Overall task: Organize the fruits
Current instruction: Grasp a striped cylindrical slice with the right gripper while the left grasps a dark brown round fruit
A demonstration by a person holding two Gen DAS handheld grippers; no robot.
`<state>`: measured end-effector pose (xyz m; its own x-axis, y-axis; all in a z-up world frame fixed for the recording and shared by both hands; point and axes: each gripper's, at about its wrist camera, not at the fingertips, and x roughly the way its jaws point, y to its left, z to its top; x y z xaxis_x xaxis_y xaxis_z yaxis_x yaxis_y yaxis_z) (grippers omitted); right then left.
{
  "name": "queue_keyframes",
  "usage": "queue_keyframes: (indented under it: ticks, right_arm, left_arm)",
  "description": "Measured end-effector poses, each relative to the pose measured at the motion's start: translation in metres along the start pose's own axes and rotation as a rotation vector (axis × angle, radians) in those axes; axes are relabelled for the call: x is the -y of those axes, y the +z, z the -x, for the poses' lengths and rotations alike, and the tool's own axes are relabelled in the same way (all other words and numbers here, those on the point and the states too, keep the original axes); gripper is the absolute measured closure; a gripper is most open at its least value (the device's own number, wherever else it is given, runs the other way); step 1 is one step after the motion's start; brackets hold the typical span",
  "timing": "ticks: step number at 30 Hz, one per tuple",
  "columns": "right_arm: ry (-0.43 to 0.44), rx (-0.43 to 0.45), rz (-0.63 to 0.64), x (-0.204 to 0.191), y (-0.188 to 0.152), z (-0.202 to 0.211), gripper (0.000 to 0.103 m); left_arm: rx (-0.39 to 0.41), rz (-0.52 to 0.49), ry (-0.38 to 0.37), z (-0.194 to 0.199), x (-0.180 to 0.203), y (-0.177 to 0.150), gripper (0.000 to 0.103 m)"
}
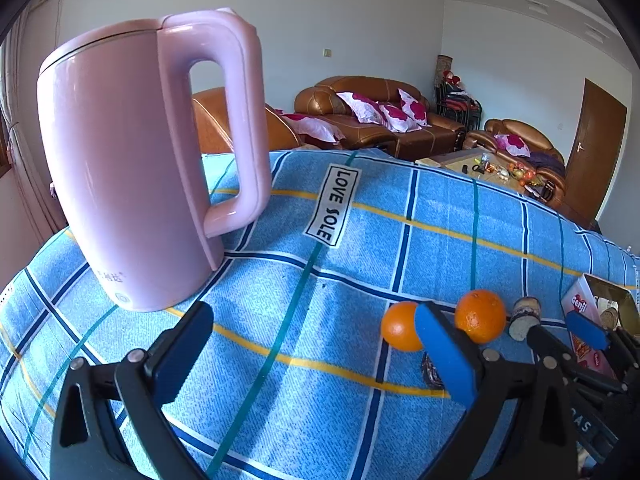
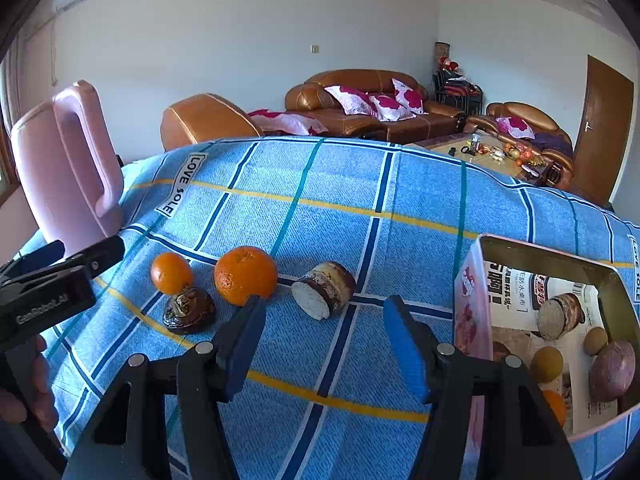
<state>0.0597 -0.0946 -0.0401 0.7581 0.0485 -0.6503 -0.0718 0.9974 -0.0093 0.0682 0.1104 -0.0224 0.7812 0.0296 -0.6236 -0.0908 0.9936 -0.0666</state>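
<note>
On the blue checked cloth point(image 2: 360, 184) lie a small orange point(image 2: 171, 273), a bigger orange point(image 2: 245, 275), a dark brown wrinkled fruit point(image 2: 189, 311) and a cut brown-and-white piece point(image 2: 323, 289). My right gripper point(image 2: 324, 344) is open and empty, just short of the cut piece. My left gripper point(image 1: 316, 344) is open and empty over bare cloth, with the small orange point(image 1: 400, 326) and bigger orange point(image 1: 480, 315) beyond its right finger. The pink tin box point(image 2: 472, 300) at right holds several fruits.
A tall pink kettle point(image 1: 136, 168) stands on the cloth at the left, close to my left gripper. The left gripper's body point(image 2: 52, 292) shows at the left edge of the right wrist view. Brown sofas point(image 2: 360, 108) and a low table stand behind.
</note>
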Motion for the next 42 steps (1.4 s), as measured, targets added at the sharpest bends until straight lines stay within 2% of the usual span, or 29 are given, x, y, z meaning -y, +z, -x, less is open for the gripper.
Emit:
queue_keyframes:
  ticks: [4,8,10,11,16,21,26,28,31,34,37,39,40,42]
  right_arm:
    - [-0.011,-0.048,0.029,-0.001,0.010,-0.019,0.040]
    - [-0.021,-0.122,0.062,-0.005,0.017,-0.040,0.041]
    - [0.005,-0.164,0.052,-0.001,0.016,-0.047,0.051]
    - [0.031,-0.163,0.038,0.002,0.015,-0.046,0.057]
    - [0.033,-0.157,0.028,0.003,0.007,-0.034,0.057]
    - [0.026,-0.023,0.008,0.003,-0.003,0.003,0.057]
    - [0.030,0.056,-0.057,0.015,-0.015,0.033,0.057]
    - [0.045,0.059,-0.074,0.018,-0.018,0.038,0.057]
    - [0.054,0.055,-0.089,0.021,-0.017,0.036,0.057]
    - [0.065,0.047,-0.099,0.021,-0.017,0.032,0.057]
    - [0.071,0.040,-0.106,0.021,-0.018,0.030,0.057]
    - [0.075,0.037,-0.107,0.022,-0.019,0.030,0.057]
    - [0.076,0.035,-0.107,0.022,-0.019,0.030,0.057]
    - [0.078,0.032,-0.110,0.023,-0.019,0.029,0.056]
  left_arm:
    - [-0.025,0.035,-0.045,0.001,-0.005,0.000,0.001]
    - [-0.040,-0.031,-0.060,-0.001,0.008,-0.002,0.001]
    - [-0.055,-0.061,-0.077,-0.003,0.015,-0.004,0.001]
    - [-0.066,-0.073,-0.095,-0.004,0.019,-0.005,0.001]
    - [-0.100,-0.141,-0.157,-0.006,0.035,-0.012,0.005]
    - [-0.137,-0.125,-0.227,-0.009,0.039,-0.015,0.006]
    - [-0.168,-0.132,-0.265,-0.017,0.048,-0.020,0.019]
    - [-0.175,-0.155,-0.259,-0.021,0.055,-0.021,0.023]
    - [-0.180,-0.172,-0.243,-0.028,0.064,-0.021,0.024]
    - [-0.226,-0.182,-0.225,-0.040,0.072,-0.023,0.037]
    - [-0.228,-0.173,-0.210,-0.044,0.076,-0.020,0.037]
    - [-0.226,-0.186,-0.194,-0.043,0.078,-0.019,0.040]
    - [-0.225,-0.186,-0.201,-0.042,0.078,-0.019,0.044]
    - [-0.221,-0.172,-0.235,-0.040,0.076,-0.018,0.061]
